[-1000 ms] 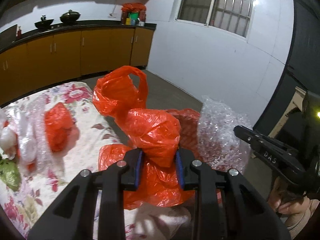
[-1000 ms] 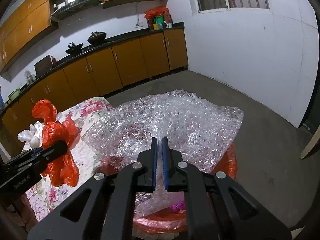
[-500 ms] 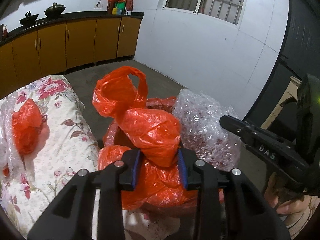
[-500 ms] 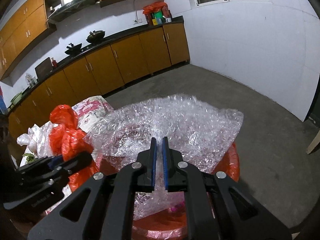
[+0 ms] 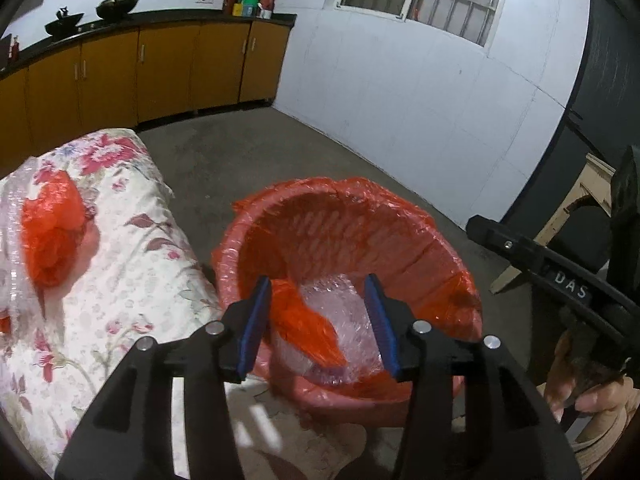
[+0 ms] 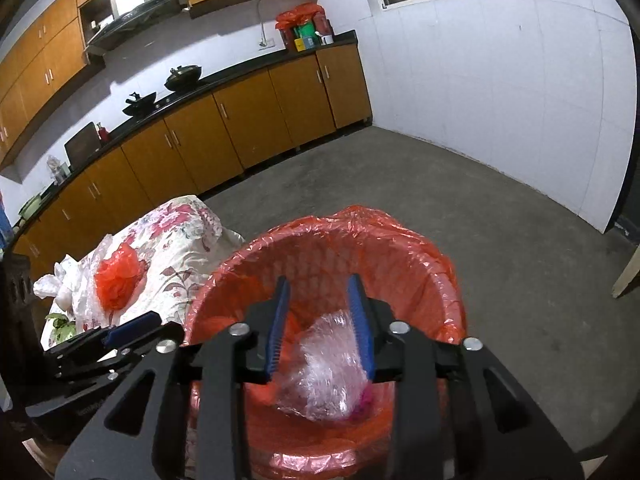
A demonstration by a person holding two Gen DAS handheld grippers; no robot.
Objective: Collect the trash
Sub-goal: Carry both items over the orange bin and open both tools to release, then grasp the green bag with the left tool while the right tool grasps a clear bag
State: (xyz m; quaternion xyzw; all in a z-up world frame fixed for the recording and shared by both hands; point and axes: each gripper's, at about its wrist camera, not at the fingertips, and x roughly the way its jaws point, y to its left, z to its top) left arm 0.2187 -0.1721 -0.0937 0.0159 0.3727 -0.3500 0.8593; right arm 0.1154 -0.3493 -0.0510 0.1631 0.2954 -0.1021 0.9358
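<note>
Hovering over the lined bin (image 5: 400,236), both tools — left tool (image 5: 318,320), right tool (image 6: 320,326) — have just been opening, empty, dropping bubble wrap (image 6: 328,372) and red bag (image 5: 304,320) inside.

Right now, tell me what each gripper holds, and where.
Nothing: left gripper and right gripper, jaws just opened, hang empty over the red-lined bin.

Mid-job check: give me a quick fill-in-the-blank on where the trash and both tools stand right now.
1. The bubble wrap lies inside the red-lined ____.
2. Both the left tool and the right tool have jaws that stand ____.
3. A crumpled red bag lies on the ____ cloth.

Missing words: bin; open; floral
</note>
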